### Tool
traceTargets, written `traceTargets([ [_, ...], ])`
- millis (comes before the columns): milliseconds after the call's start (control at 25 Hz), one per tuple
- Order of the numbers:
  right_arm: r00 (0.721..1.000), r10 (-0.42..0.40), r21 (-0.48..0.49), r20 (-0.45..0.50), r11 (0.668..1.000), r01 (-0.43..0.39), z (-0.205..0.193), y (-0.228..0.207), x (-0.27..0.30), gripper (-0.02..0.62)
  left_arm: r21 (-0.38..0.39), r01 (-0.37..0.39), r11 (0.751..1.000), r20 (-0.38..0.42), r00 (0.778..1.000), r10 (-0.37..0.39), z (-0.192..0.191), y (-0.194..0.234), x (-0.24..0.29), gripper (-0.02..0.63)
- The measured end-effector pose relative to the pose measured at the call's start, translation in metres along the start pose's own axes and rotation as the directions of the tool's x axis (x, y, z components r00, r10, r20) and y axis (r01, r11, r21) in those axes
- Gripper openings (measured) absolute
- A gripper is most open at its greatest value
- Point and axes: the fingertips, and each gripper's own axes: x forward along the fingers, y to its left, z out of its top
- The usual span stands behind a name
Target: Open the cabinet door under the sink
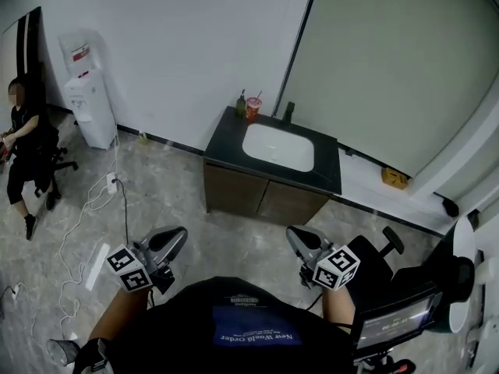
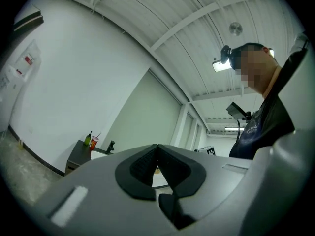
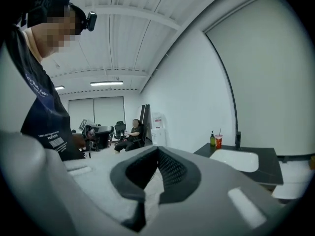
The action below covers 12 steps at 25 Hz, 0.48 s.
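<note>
Grey floor point(image 1: 195, 224) open before shut cabinet doors point(image 1: 265, 197) — left claw point(image 1: 173, 238), right claw point(image 1: 297, 238) both closed, seemingly empty, well short.

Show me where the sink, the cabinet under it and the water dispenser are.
sink point(image 1: 278, 147), head view, middle of the white basin.
cabinet point(image 1: 234, 191), head view, front of its left brown door.
water dispenser point(image 1: 92, 111), head view, its white lower body.

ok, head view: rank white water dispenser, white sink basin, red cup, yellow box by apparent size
1. white water dispenser
2. white sink basin
3. red cup and yellow box: look alike, not ranked
</note>
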Motion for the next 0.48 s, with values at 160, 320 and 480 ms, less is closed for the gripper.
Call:
traceTargets([
  [160, 0.998, 0.056, 0.016, -0.013, 0.998, -0.055, -0.006, -0.038, 0.009, 0.002, -0.018, -0.015, 1.0, -0.009, 1.0, 0.015, -0.006, -0.002, 0.043, 0.0],
  [320, 0.996, 0.08, 0.043, -0.037, 0.996, -0.078, -0.02, -0.063, 0.022, 0.002, -0.017, -0.043, 0.999, -0.044, 0.998, 0.042, -0.011, 0.013, 0.065, 0.0],
  [480, 0.996, 0.058, 0.069, -0.066, 0.996, -0.053, -0.034, -0.085, 0.038, 0.002, -0.044, -0.047, 0.998, -0.048, 0.998, 0.045, -0.013, 0.04, 0.079, 0.0],
])
